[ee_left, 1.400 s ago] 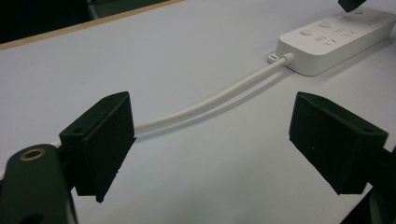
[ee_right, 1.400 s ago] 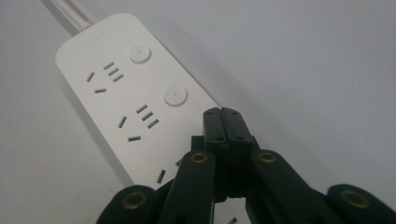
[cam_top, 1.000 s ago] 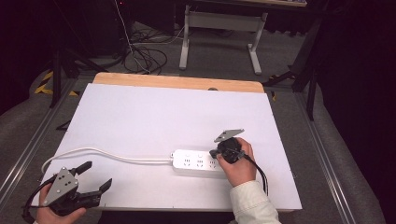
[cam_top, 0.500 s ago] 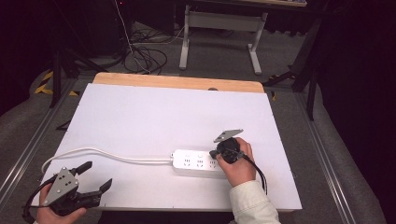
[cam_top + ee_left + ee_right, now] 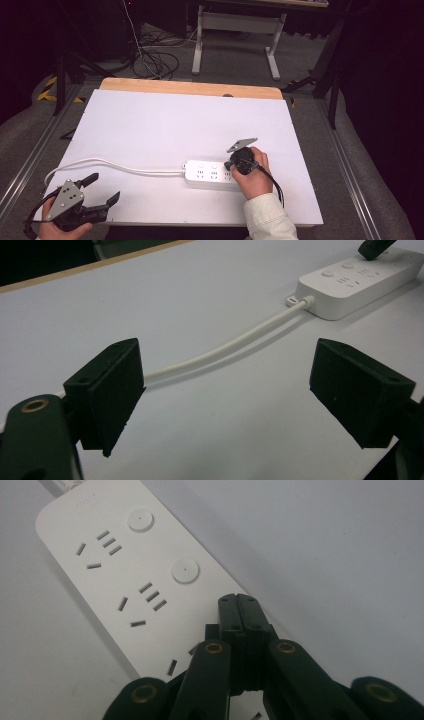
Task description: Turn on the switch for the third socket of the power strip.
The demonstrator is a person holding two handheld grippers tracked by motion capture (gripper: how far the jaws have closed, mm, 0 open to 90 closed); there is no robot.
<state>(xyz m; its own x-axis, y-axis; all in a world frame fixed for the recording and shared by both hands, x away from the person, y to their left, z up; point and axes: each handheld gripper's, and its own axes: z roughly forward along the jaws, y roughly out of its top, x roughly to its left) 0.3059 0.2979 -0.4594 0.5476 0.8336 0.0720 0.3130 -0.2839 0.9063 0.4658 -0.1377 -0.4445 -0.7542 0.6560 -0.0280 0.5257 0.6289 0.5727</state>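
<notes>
A white power strip (image 5: pixel 207 174) lies flat near the table's front, its white cable (image 5: pixel 105 163) curving off to the left. My right gripper (image 5: pixel 229 165) is shut, and its joined tips rest on the strip's right end (image 5: pixel 125 575), just past two round buttons (image 5: pixel 185 571). In the right gripper view the jaws (image 5: pixel 238 601) are pressed together with nothing between them. My left gripper (image 5: pixel 106 187) stands open at the front left corner, apart from the cable. Between its wide jaws (image 5: pixel 225 390) I see the cable (image 5: pixel 225 347) run to the strip (image 5: pixel 360 277).
The white tabletop (image 5: pixel 165 120) has a wooden strip along its far edge (image 5: pixel 190 88). Beyond it stand a metal stand's legs (image 5: pixel 235 40) and loose cables on the floor (image 5: pixel 155 60). Metal rails run along both sides of the table.
</notes>
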